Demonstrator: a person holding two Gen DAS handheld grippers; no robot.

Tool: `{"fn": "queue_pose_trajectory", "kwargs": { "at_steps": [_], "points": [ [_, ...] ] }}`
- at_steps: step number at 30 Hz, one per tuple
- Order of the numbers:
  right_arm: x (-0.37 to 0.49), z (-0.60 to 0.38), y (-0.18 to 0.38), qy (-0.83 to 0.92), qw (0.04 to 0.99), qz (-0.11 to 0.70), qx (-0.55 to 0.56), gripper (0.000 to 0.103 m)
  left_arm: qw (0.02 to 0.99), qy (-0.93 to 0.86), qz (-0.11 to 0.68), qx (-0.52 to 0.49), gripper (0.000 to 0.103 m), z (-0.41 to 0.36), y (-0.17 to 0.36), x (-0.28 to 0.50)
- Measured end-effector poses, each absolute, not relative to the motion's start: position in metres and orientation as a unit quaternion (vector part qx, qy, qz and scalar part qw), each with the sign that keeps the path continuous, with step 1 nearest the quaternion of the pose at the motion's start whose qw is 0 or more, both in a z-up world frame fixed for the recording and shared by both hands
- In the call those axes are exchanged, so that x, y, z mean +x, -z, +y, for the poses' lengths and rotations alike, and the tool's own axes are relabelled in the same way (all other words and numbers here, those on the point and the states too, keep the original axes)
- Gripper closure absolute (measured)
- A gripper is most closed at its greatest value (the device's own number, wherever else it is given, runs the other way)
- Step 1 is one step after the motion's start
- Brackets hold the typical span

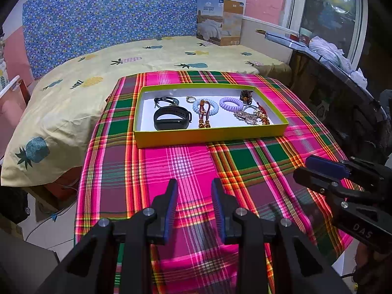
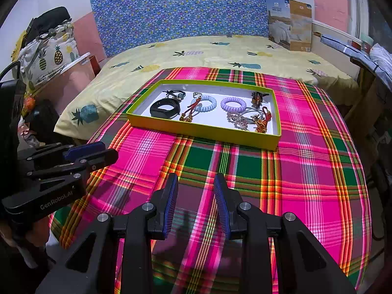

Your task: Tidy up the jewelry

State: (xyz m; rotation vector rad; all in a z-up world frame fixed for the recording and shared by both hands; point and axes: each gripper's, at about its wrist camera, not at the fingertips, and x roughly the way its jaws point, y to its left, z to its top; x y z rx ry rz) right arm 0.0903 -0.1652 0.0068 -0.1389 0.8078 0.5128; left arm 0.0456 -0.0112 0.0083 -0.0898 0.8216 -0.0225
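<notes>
A shallow yellow-green tray (image 1: 210, 138) (image 2: 196, 132) stands on the plaid tablecloth. It holds a black wristband (image 1: 171, 120) (image 2: 164, 109), a pale blue coil hair tie (image 1: 215, 106) (image 2: 208, 103), a purple coil hair tie (image 1: 231, 103) (image 2: 232, 104), brown cord bracelets (image 1: 203, 117), a dark bead piece (image 1: 246, 95) and a tangle of gold and red jewelry (image 1: 254, 117) (image 2: 254, 120). My left gripper (image 1: 194, 183) is open and empty over the cloth, well short of the tray. My right gripper (image 2: 196, 178) is open and empty, beside it; it shows at the right of the left wrist view (image 1: 306, 169).
The plaid-covered table (image 1: 186, 161) abuts a bed with a pineapple sheet (image 1: 73, 93). A quilt box (image 1: 219, 22) stands at the bed's far side. A dark cluttered ledge (image 1: 343, 98) runs along the right. Bags are piled at the left (image 2: 49, 46).
</notes>
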Motion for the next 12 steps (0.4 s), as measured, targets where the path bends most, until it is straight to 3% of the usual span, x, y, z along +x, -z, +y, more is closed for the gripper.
{"fn": "queue_pose_trajectory", "kwargs": {
  "at_steps": [12],
  "points": [
    [0.0891, -0.1648, -0.0063, -0.246, 0.886, 0.388, -0.067, 0.072, 0.916, 0.012, 0.397, -0.045, 0.074, -0.0134, -0.0076, 0.0471]
  ]
}}
